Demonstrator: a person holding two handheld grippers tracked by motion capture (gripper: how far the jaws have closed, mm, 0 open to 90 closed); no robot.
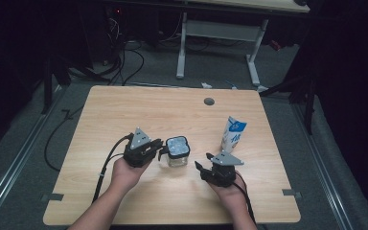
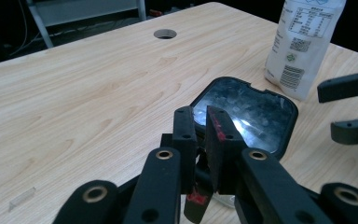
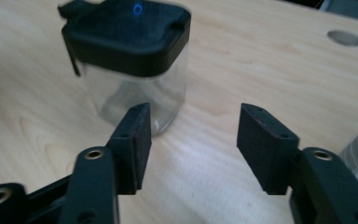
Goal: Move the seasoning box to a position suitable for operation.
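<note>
Left gripper [image 1: 157, 147] had its jaws drawn nearly together at the near edge of the clear jar's [image 1: 177, 152] black lid [image 2: 244, 112], apparently pinching a small tab there, probably to steady or lift the lid. Right gripper [image 3: 193, 135] stood with jaws wide and empty; the jar sat beyond its left jaw, apart. Milk carton [image 1: 233, 134] was off to the side.

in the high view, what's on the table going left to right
left gripper → jar → right gripper → carton
</note>
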